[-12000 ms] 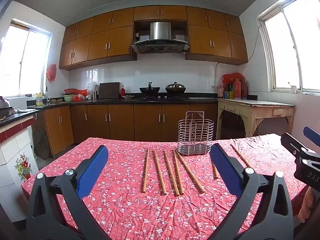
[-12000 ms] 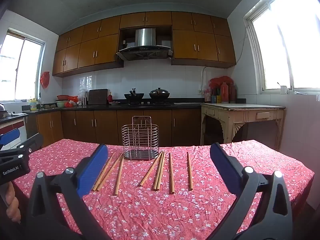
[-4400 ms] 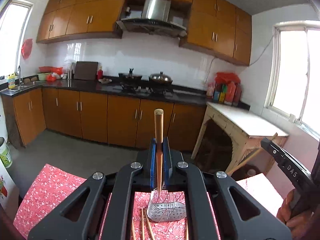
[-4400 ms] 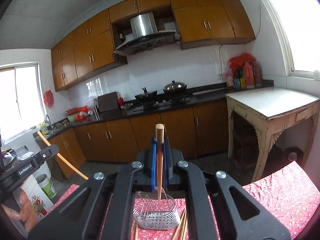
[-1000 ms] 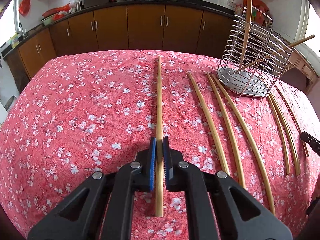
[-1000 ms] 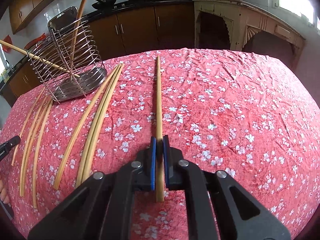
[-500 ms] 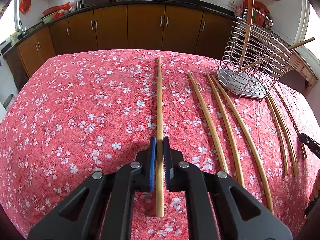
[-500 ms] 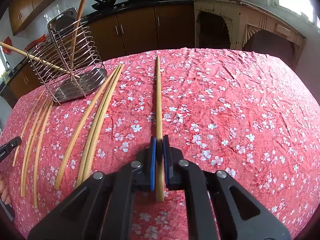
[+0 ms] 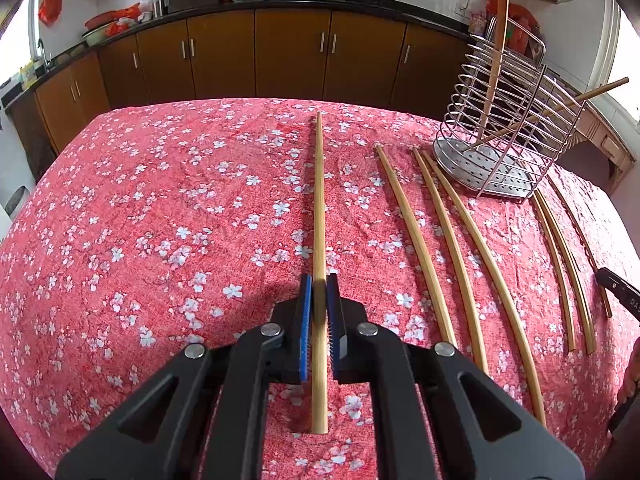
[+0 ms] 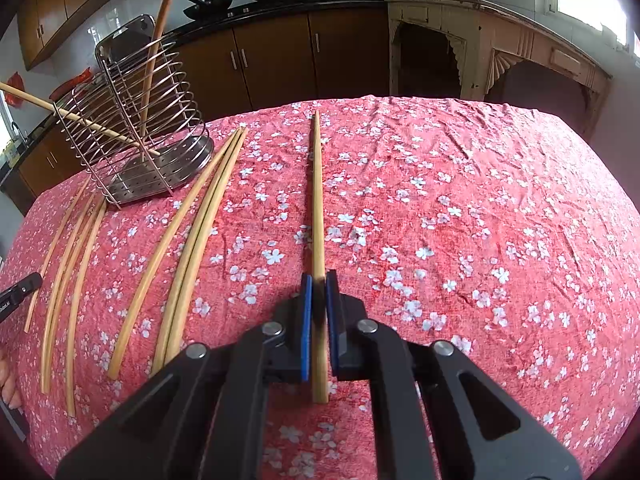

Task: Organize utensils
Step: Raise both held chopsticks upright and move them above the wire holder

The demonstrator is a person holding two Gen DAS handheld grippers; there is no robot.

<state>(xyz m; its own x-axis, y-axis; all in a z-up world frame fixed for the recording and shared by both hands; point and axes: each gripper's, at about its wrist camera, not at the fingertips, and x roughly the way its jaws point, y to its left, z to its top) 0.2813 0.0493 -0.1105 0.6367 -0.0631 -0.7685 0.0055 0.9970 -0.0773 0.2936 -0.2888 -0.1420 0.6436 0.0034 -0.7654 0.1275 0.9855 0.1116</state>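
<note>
The left gripper (image 9: 319, 296) is clamped on a chopstick (image 9: 319, 208) lying along the red flowered tabletop (image 9: 160, 220). The right gripper (image 10: 319, 294) is likewise closed on another chopstick (image 10: 317, 200) flat on the cloth. Between the two, more chopsticks (image 9: 424, 248) lie loose beside a wire holder (image 9: 504, 136) that holds two leaning chopsticks.

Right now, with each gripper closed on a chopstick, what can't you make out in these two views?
- Left wrist view: the right gripper is cut off by the frame edge; only a black tip shows.
- Right wrist view: the left gripper is likewise cut off.
- Both views: the upright chopstick in the wire holder runs past the top edge.
</note>
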